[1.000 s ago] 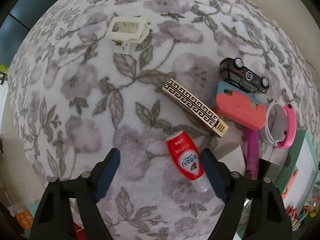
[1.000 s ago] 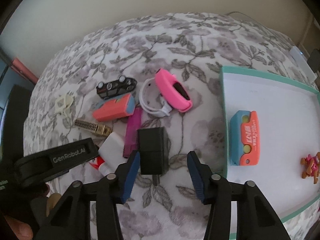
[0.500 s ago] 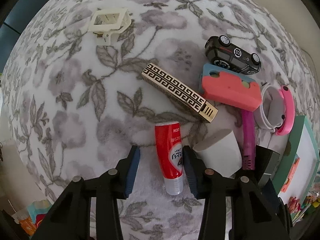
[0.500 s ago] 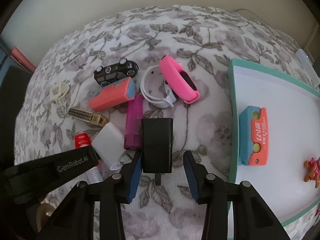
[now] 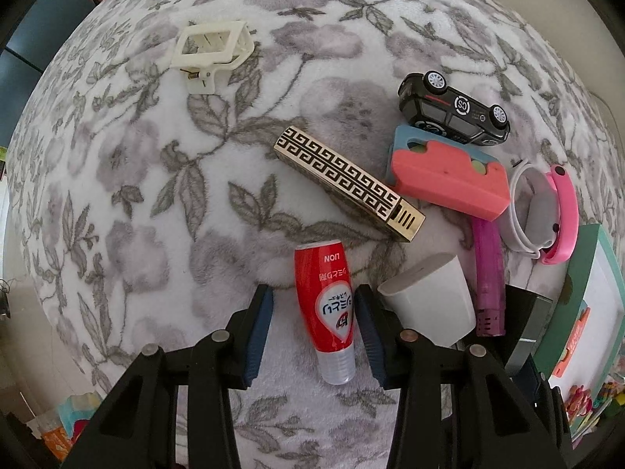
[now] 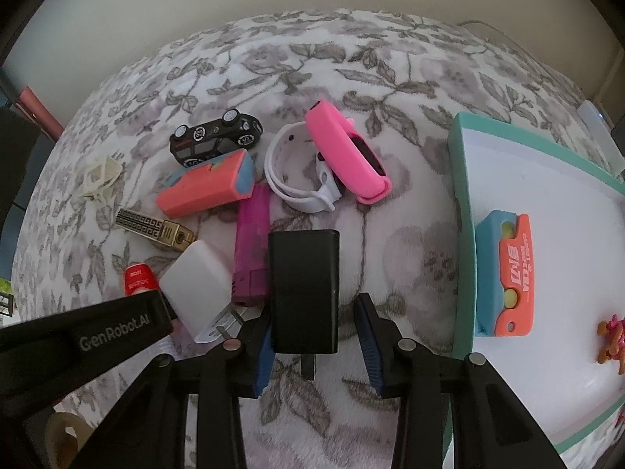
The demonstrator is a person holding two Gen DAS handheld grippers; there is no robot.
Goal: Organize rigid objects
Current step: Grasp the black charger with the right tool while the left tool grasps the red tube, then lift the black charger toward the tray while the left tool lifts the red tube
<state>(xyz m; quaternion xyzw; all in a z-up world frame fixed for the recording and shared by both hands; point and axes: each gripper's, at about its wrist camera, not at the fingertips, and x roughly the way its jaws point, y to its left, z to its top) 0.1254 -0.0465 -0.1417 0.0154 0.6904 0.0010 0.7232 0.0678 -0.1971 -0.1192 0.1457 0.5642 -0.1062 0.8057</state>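
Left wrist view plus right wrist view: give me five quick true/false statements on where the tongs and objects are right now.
1. The left tongs straddle the red squeeze tube with white cap. True.
2. The right tongs are shut on the pink wristband. False: they are open around the black rectangular charger block.
3. The black toy car lies on its side. True.
4. The gold patterned rectangular lighter sits inside the teal-rimmed white tray. False: it lies on the floral blanket.
5. The tray holds nothing. False: an orange-and-blue case lies there.
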